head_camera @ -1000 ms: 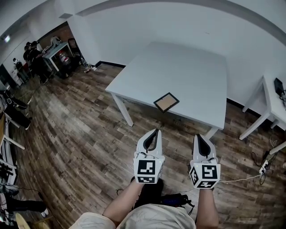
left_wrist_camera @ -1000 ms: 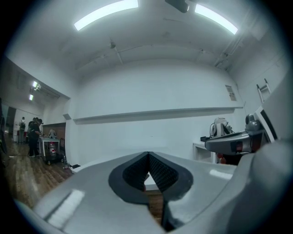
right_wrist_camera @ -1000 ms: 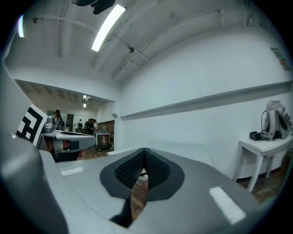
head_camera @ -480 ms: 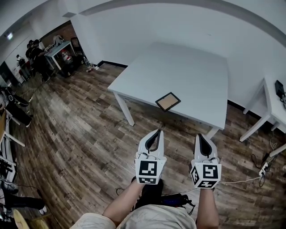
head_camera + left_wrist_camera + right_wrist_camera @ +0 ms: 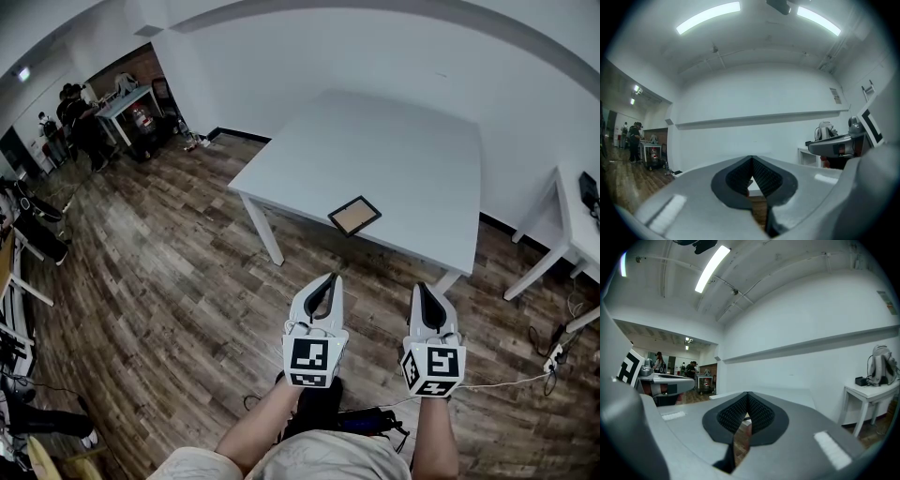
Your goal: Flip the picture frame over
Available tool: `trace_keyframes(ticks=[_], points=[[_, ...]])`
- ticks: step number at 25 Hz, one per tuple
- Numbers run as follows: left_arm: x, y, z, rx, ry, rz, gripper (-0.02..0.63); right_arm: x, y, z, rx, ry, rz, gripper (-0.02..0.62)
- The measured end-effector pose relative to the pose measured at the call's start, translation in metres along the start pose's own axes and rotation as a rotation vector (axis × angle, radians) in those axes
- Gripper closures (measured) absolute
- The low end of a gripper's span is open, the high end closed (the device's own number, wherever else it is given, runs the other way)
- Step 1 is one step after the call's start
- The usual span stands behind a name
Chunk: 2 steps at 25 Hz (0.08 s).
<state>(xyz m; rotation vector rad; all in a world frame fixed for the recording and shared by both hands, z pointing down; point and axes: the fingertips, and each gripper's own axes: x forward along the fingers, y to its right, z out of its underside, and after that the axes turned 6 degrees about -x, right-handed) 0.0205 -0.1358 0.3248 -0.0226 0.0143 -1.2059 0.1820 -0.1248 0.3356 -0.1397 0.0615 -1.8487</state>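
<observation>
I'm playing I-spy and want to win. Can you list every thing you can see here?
Big table: one, white, middle of the room, ahead of the person.
Picture frame: one, dark rim with a brown middle, lying flat near the big table's near edge.
Side table: one, white, far right by the wall.
Floor: brown wooden planks, all around.
People: a few, dark clothes, far left corner.
Cable: one, white, on the floor at right.
Left gripper: one, white with black pads, shut and empty, low over the floor.
Right gripper: one, same colours, shut and empty, beside the left.
Arms: two, at the bottom, behind the grippers.
</observation>
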Motion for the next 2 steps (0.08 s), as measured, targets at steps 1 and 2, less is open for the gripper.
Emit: trace_keyframes(ticks=[1,2], points=[[0.001,0.0001,0.0,0.0,0.0,0.0,0.606,0.0008,0.0005,0.0001,0.0,0.0,0.0,0.574],[0.002,0.0003,-0.0001,0.001,0.001,0.0,0.606,0.0016,0.0009,0.0001,0.001,0.0,-0.001,0.574]])
